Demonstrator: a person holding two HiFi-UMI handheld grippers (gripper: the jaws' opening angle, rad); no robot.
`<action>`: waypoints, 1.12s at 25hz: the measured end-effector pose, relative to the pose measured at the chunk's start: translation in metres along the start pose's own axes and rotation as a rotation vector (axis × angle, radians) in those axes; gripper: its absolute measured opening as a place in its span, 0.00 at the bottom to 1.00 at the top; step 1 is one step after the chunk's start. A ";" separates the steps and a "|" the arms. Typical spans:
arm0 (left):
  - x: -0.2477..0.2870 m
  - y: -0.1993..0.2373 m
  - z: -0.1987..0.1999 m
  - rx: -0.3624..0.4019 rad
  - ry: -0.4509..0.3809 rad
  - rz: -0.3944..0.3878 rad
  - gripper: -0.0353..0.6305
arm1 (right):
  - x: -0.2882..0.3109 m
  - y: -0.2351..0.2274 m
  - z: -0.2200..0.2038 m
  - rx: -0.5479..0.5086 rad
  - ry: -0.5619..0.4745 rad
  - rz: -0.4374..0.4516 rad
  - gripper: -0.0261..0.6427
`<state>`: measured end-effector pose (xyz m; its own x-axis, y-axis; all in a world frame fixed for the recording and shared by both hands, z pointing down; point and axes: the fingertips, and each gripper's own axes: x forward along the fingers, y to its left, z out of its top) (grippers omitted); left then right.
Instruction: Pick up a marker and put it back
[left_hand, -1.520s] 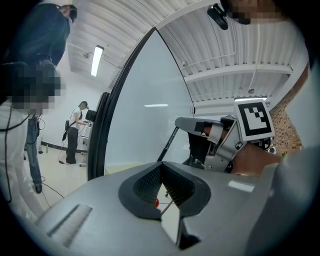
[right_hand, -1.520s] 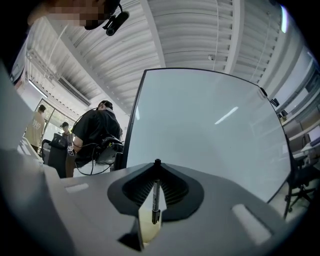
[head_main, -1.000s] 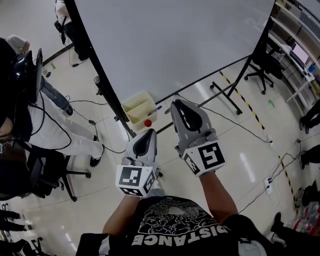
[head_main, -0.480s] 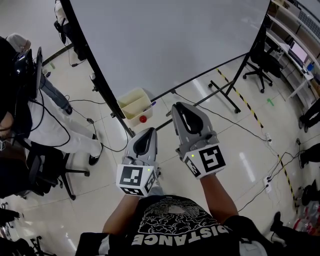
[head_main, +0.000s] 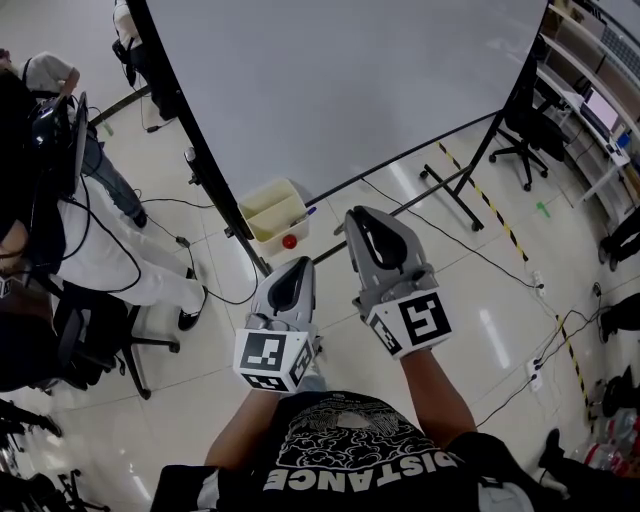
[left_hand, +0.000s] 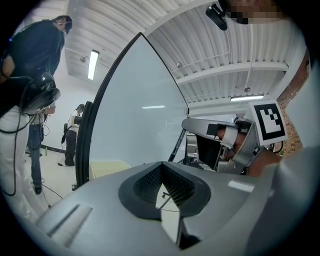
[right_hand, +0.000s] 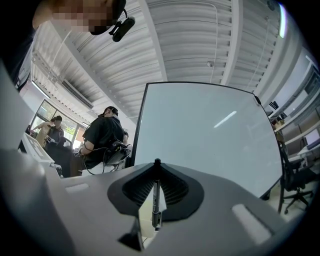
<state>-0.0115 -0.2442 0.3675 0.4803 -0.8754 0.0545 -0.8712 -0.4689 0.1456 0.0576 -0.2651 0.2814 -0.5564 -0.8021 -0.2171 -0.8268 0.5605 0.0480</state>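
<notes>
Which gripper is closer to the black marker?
Right. The right gripper is shut on the black marker, which is clamped between its jaws. The left gripper sits beside it on the person's left, apart from the marker, with nothing between its jaws.

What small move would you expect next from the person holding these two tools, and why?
Probably ease the right gripper toward the cream bin at the foot of the whiteboard: its jaws are clamped on a black marker, and the bin sits just ahead of it.
</notes>
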 end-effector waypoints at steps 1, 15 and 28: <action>0.001 0.002 -0.001 -0.001 0.002 -0.001 0.06 | 0.002 0.000 -0.001 0.000 0.000 0.001 0.08; 0.012 0.037 -0.005 -0.018 0.020 -0.003 0.06 | 0.052 0.006 -0.009 -0.013 -0.008 0.027 0.08; 0.020 0.071 -0.004 -0.026 0.026 -0.002 0.06 | 0.091 0.016 -0.031 -0.009 0.018 0.029 0.08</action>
<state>-0.0638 -0.2942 0.3829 0.4851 -0.8708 0.0799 -0.8673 -0.4674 0.1715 -0.0085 -0.3356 0.2924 -0.5818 -0.7890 -0.1975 -0.8107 0.5820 0.0631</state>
